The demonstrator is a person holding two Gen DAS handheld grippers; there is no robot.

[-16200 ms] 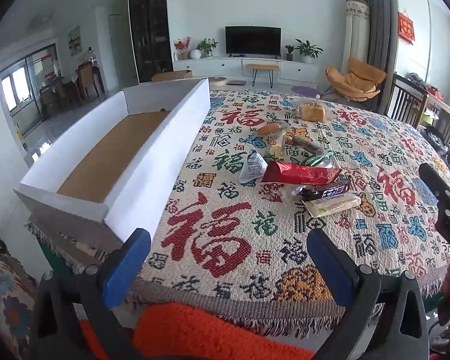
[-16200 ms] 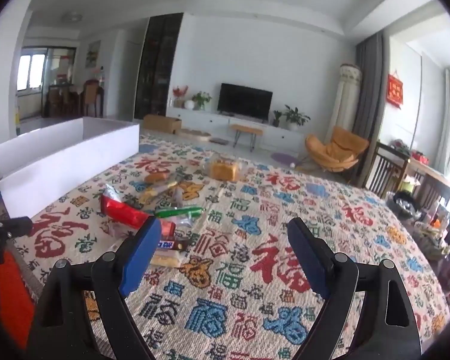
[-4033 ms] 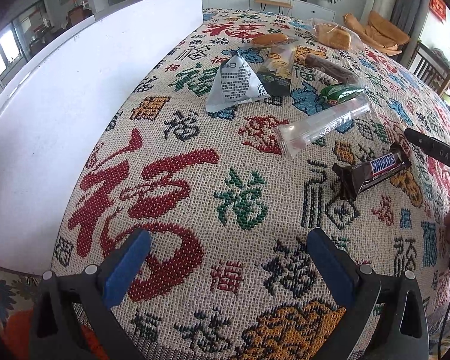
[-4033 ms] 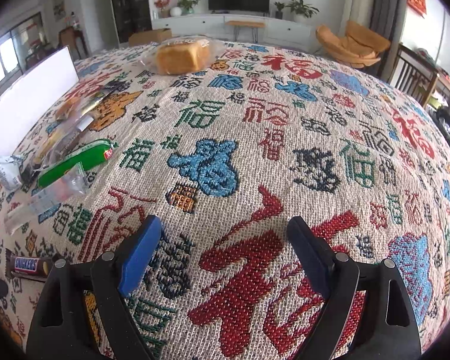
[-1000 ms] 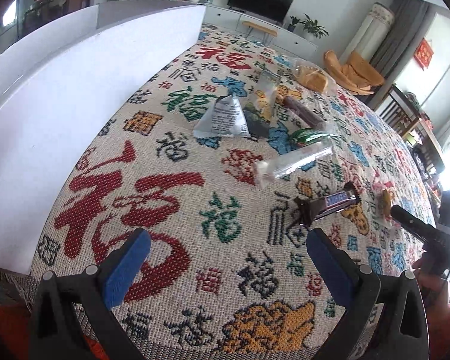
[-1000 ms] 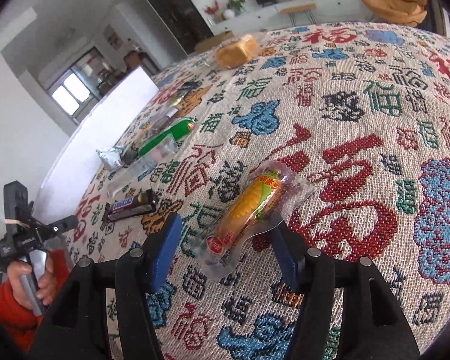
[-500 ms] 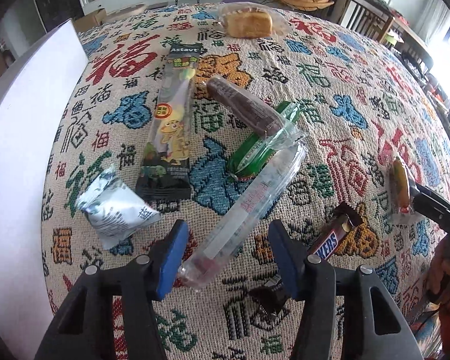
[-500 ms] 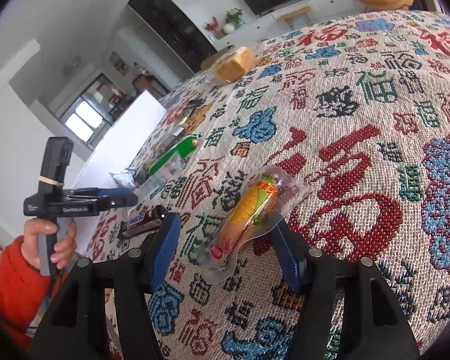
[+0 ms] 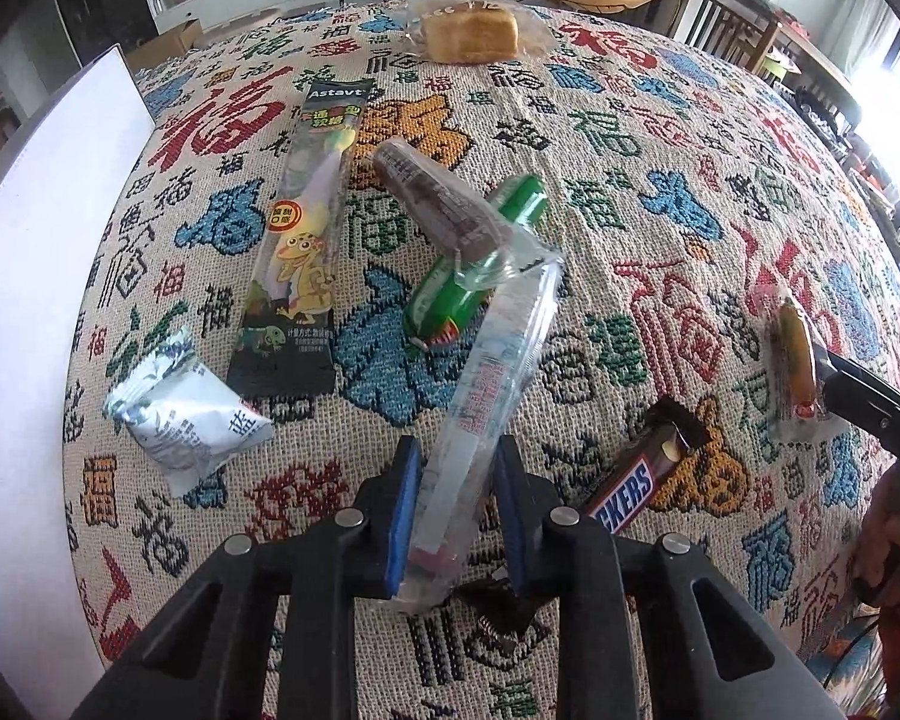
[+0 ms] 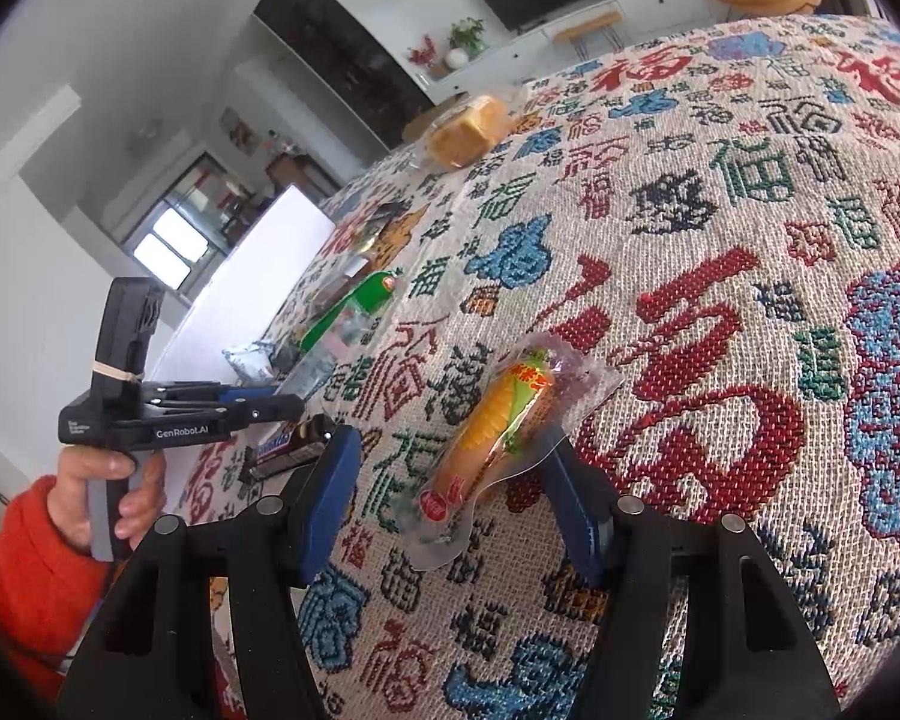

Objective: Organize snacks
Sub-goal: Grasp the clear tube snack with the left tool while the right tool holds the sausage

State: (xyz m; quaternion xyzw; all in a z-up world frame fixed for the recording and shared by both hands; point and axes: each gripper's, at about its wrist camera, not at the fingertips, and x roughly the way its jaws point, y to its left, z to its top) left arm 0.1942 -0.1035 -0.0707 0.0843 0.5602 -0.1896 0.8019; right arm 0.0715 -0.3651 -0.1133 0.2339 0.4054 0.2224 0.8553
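A long clear packet (image 9: 486,384) with red print lies among the snacks on the patterned cloth. Its near end sits between the blue pads of my left gripper (image 9: 457,450), whose jaws are closing and press it from both sides. From the right wrist view the left gripper (image 10: 291,403) hangs low over the cloth, held by a hand in an orange sleeve. My right gripper (image 10: 455,443) straddles a corn sausage packet (image 10: 498,420) that lies on the cloth. The packet's clear edge touches the right finger, and a gap shows at the left finger.
A Snickers bar (image 9: 630,486) lies just right of the left gripper. Beyond it are a green sausage (image 9: 468,276), a brown stick (image 9: 432,204), a black gummy packet (image 9: 300,252), a silver pouch (image 9: 180,414) and wrapped bread (image 9: 471,36). The white box wall (image 9: 24,300) runs along the left.
My left gripper swung over the snacks, then its jaws narrowed from wide apart onto the clear packet. The right gripper has stayed around the corn sausage packet.
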